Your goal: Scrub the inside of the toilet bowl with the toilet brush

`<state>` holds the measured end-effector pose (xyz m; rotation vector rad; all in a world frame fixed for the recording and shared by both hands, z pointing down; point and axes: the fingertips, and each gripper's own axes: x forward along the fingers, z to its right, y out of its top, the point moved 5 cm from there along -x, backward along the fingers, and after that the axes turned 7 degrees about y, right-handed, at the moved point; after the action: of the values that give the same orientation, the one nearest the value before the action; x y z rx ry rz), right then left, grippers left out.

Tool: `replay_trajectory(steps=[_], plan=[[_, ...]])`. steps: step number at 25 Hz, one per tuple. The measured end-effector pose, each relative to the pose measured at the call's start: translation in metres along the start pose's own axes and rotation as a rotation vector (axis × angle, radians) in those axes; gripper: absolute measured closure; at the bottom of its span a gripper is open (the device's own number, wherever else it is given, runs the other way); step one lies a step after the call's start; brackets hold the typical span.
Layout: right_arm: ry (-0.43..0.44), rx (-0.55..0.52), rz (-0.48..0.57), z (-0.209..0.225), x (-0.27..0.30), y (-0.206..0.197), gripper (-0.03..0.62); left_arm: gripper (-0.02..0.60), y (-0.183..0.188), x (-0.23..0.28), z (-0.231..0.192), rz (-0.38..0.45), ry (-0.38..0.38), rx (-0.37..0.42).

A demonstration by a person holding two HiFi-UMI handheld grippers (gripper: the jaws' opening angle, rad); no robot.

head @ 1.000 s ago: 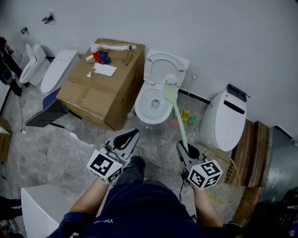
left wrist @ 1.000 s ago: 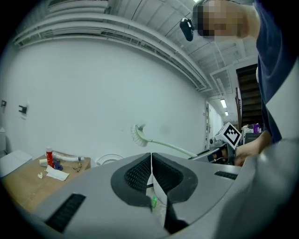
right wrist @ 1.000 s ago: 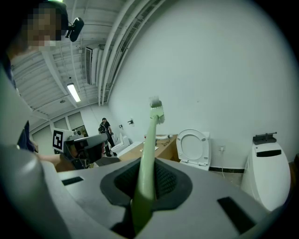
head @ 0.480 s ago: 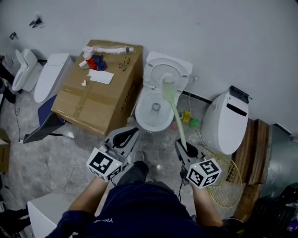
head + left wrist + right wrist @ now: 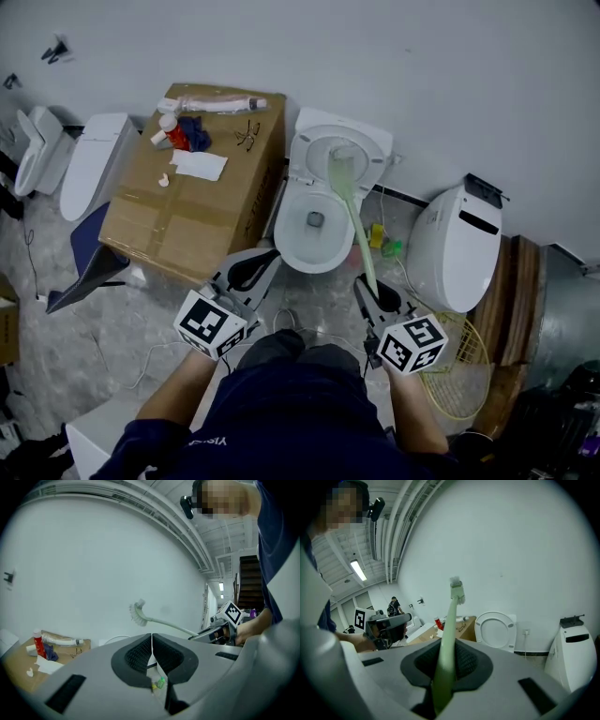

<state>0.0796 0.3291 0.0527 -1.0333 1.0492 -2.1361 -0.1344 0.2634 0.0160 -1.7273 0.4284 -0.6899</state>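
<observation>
A white toilet [image 5: 302, 246] stands open in the middle of the head view, its lid [image 5: 367, 141] raised against the wall. My right gripper [image 5: 368, 287] is shut on the pale green handle of the toilet brush [image 5: 359, 234]. The brush slants up and away, and its head [image 5: 341, 165] hangs over the back of the bowl, in front of the lid. In the right gripper view the handle [image 5: 446, 639] runs out between the jaws to the bristle head [image 5: 457, 589]. My left gripper [image 5: 266, 260] is shut on nothing, left of the bowl's front.
A cardboard box [image 5: 202, 211] with bottles, a tube and paper on it stands left of the toilet. Another white toilet [image 5: 450, 246] stands to the right, and more to the far left [image 5: 89, 161]. A yellow wire frame [image 5: 457, 370] and cables lie on the floor.
The head view has shifted, so the box and toilet sit slightly lower and further right in the picture. The brush stays in my right gripper with its head by the raised lid.
</observation>
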Motion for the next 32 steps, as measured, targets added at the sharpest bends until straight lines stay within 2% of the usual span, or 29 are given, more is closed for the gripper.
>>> replay_trajectory(steps=[16, 23, 32], plan=[[0.014, -0.013, -0.032, 0.035, 0.054, 0.026, 0.543, 0.549, 0.0, 0.044, -0.048, -0.022, 0.028, -0.028], [0.057, -0.028, -0.076, 0.078, 0.084, 0.037, 0.543, 0.549, -0.002, 0.087, -0.064, -0.053, 0.073, -0.036], [0.135, -0.02, -0.211, 0.153, 0.129, 0.03, 0.543, 0.549, -0.028, 0.152, -0.09, -0.133, 0.178, -0.07]])
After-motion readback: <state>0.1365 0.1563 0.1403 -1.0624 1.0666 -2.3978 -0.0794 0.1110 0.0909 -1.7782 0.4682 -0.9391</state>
